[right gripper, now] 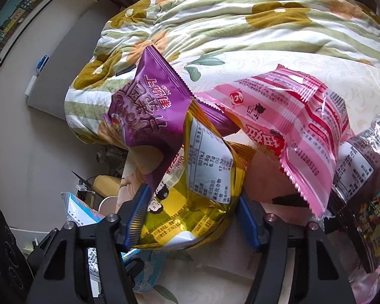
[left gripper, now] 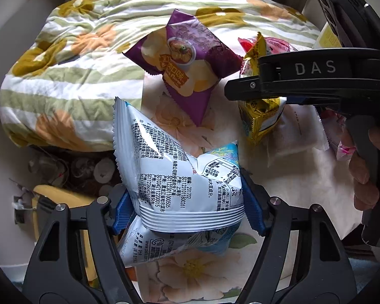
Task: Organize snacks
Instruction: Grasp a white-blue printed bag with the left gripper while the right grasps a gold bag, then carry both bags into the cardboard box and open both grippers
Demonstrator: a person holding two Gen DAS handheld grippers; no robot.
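- Two packets are in hand at once, one per gripper, over a bed with a floral sheet [left gripper: 304, 177] and a bunched floral quilt [left gripper: 70, 76].
- Left gripper [left gripper: 187, 210]: blue pads clamped on either side of the white-and-blue snack bag [left gripper: 179, 177], near its crimped seal; bag creased at the waist. Bag sits at the near edge of the sheet, its lower part hanging past the pads.
- Right gripper [right gripper: 192, 217]: pads pressed into the yellow foil packet [right gripper: 197, 197], foil visibly dented. Packet lies just in front of the purple chip bag [right gripper: 149, 111], whose lower edge overlaps it.
- Judgement, step in hand: securing both packets before carrying them to a grouping spot. Lift straight up first, so the yellow packet clears the purple one without dragging it.
- Keep the squeeze light; both bags look air-filled, and could pop or slip.
- Left grip is near the seal, so the bag's long end may swing; move slowly.
- Loose snacks: pink striped packet [right gripper: 291, 126] and a dark clear-wrapped packet [right gripper: 362, 177], both to the right on the sheet.
- Writing: "DAS" moulded on the right gripper's body in the left view [left gripper: 315, 68].
- Purple bag: "Potato Chips" in script, large Chinese characters including 上好佳.
- Yellow packet: nutrition panel, "601kJ", "2.8g", "6.7g".
- White bag: dense Chinese print, "SC112310118", "www.da…" partly legible.
- Pink packet: red Chinese characters, a long digit string; too distorted to transcribe reliably.
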